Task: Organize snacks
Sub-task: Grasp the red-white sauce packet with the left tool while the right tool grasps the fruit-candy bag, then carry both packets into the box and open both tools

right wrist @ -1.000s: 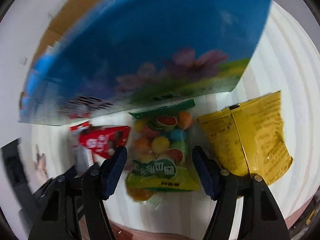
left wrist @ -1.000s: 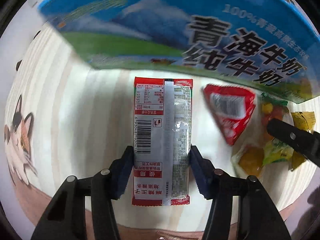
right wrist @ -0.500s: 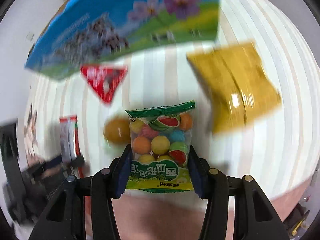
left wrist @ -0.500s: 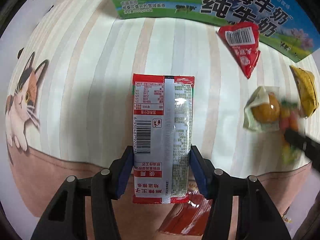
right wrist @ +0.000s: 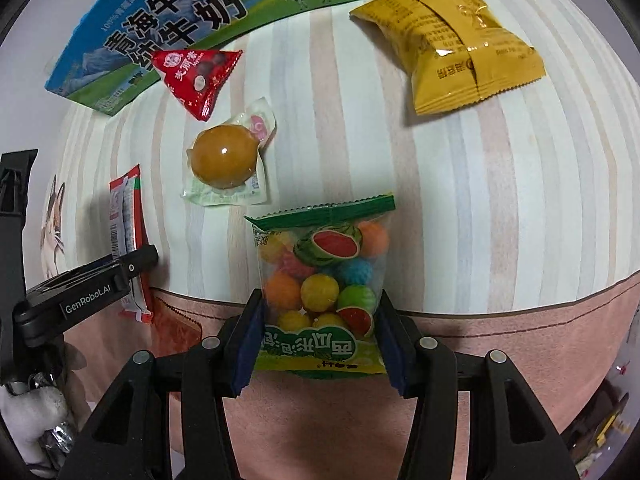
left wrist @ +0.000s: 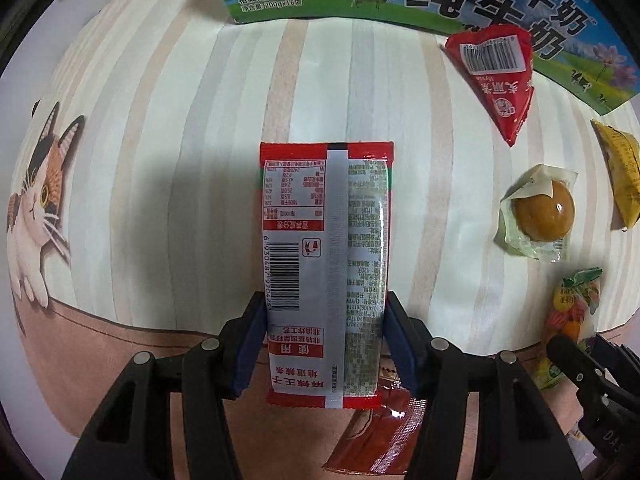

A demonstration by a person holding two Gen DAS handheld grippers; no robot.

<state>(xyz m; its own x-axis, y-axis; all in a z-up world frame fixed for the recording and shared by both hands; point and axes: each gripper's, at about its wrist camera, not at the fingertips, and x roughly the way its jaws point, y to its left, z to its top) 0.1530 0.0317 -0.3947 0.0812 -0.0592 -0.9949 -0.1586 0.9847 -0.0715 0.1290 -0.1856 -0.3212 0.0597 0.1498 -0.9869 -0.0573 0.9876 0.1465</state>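
The left gripper [left wrist: 324,344] clamps a red strip pack [left wrist: 324,272] above the striped cloth [left wrist: 180,140]. Rightward lie a red triangle pack [right wrist: 198,76], an egg [right wrist: 224,160] and a yellow bag [right wrist: 452,44]; the right gripper [right wrist: 320,340] pinches a gum bag [right wrist: 324,280].

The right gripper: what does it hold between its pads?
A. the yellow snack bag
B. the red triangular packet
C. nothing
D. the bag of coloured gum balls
D: the right gripper presses both blue pads on the bag of coloured gum balls, which has a green top.
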